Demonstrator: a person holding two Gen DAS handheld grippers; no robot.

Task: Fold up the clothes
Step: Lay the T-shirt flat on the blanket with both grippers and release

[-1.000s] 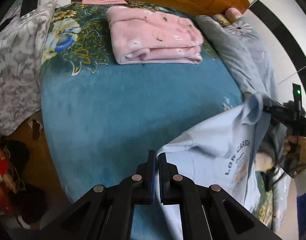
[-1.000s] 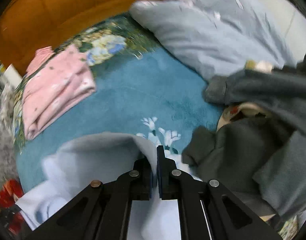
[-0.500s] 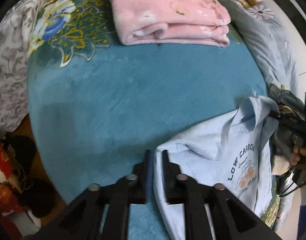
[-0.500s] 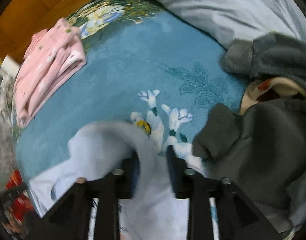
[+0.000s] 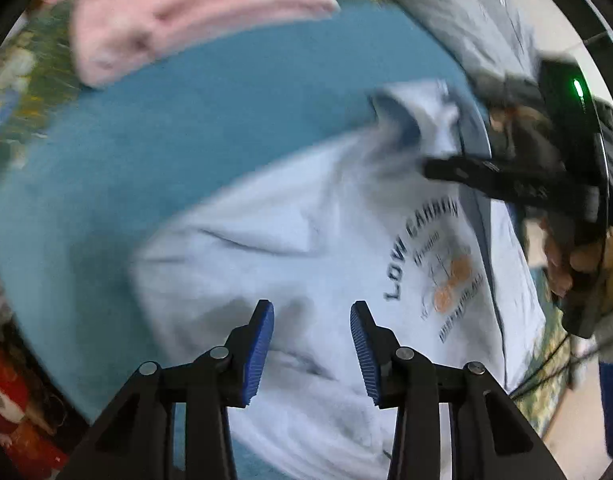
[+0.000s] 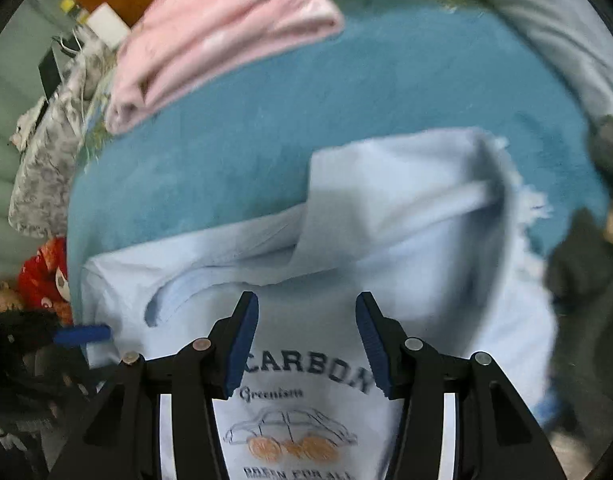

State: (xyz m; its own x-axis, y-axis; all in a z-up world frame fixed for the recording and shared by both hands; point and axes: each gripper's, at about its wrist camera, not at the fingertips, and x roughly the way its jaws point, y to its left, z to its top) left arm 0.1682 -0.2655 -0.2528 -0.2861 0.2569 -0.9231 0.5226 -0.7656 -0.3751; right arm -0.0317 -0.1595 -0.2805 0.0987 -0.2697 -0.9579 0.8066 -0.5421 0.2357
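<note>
A pale blue sweatshirt [image 6: 406, 216] printed with "LOW CARBON" and a small car lies face up on the teal bed blanket [image 6: 346, 92], spread directly beneath and ahead of both grippers. The left gripper [image 5: 311, 344] hangs over one side of the garment with jaws spread wide and nothing between them; the right gripper [image 6: 306, 344] hovers just above the chest print, likewise wide and empty. One sleeve lies doubled across the body ahead of the right gripper, so either gripper seems within reach of an edge. Beyond the sweatshirt, well apart, rests a folded pink garment [image 6: 226, 28]. Dark grey clothes [image 6: 586, 264] crowd the blanket to the right gripper's right, near the sweatshirt's frayed-looking edge.
</note>
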